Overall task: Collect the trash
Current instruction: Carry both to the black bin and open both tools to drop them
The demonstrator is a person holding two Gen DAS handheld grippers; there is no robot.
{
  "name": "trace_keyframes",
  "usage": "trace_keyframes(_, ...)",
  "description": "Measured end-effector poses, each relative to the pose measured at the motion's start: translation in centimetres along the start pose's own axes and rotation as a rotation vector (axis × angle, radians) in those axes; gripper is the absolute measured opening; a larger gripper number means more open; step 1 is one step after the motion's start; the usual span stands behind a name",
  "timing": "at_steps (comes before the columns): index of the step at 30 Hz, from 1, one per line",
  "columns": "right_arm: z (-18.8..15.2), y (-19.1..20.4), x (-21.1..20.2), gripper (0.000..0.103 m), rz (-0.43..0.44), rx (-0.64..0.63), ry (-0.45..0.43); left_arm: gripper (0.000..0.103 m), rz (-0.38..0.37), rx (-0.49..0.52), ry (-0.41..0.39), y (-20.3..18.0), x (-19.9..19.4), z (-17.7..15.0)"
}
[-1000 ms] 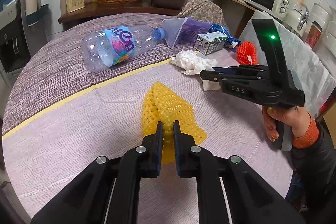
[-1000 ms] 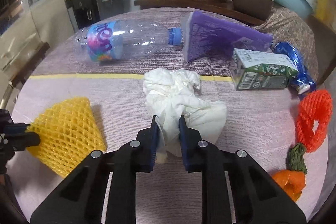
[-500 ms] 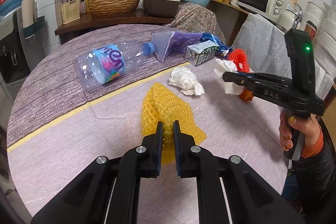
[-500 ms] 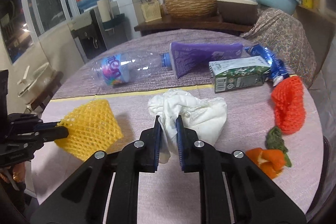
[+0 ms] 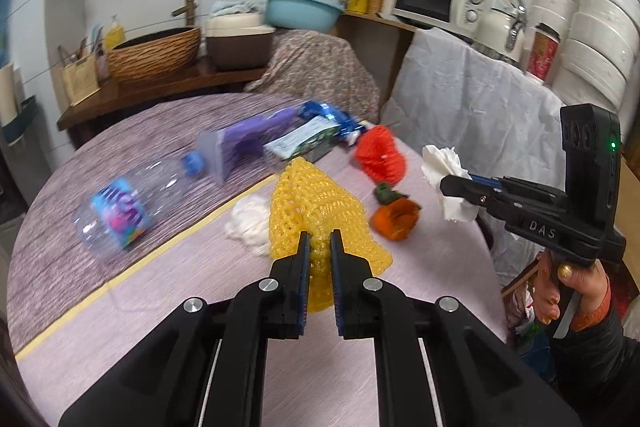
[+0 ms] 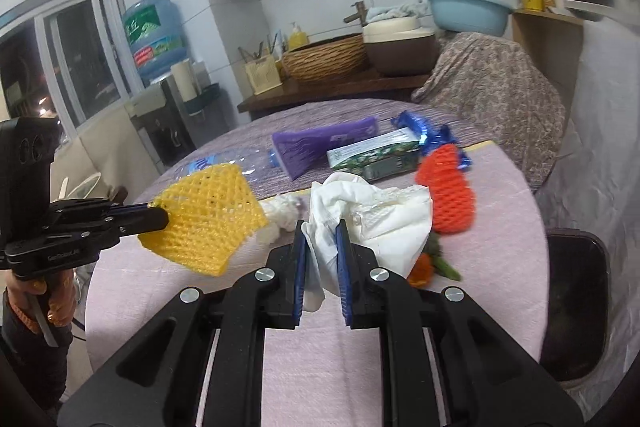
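Kitchen bench, lilac cloth. Left tool [image 5: 319, 247] is clamped on yellow foam net [image 5: 316, 203], right tool [image 6: 320, 239] on white tissue [image 6: 372, 215], both lifted. Dark bin [image 6: 576, 303] sits right of bench, nearer right tool. Bottle [image 5: 128, 203] remains.

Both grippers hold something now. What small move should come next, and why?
Probably carry the right gripper, shut on the white tissue, right toward the dark bin beside the table. The left gripper also holds lifted yellow foam net.
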State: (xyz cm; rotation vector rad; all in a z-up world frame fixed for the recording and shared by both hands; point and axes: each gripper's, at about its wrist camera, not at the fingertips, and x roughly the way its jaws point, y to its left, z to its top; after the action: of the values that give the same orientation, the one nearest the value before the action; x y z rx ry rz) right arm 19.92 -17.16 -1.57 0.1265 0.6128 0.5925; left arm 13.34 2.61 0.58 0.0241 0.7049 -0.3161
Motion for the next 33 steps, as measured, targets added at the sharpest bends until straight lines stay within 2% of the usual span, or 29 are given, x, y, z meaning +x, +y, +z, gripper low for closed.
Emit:
trace_keyframes(7,-0.9,-6.4,-4.1,0.015,-0.148,0.066,-0.053,0.011,-0.122,0.058,0.002,-6.0,4.1,3.2)
trace_keyframes(11,-2.2,-12.8,-5.3,0.015,-0.269,0.178,-0.057,0.011,-0.194,0.08,0.028,-9.8,6.9,4.7)
trace_keyframes(15,-5.0,-20.7,-4.0,0.015,-0.35,0.347,0.011,0.011,-0.241,0.113,0.05,-13.6,9.7,5.7)
trace_keyframes(19,-8.3,-26.2,-0.9,0.015,-0.398,0.425,0.091,0.011,-0.286,0.151,0.108,-17.7,13.0,6.3)
trace_keyframes(22,-10.5,-29.2,1.2,0.02,-0.385,0.491,0.119,0.011,-0.284,0.177,0.139,-19.8,15.1,6.1)
trace_keyframes(26,-12.4,-31.4,3.3,0.035,-0.403,0.561,0.152,0.011,-0.271,0.187,0.196,-21.7,18.7,5.8)
trace_keyframes(30,-13.4,-32.3,3.4,0.04,-0.42,0.586,0.145,0.011,-0.255,0.178,0.252,-22.6,21.8,5.8)
trace_keyframes(33,-14.0,-32.7,2.6,0.044,-0.468,0.588,0.139,0.011,-0.243,0.167,0.292,-23.1,23.9,5.7)
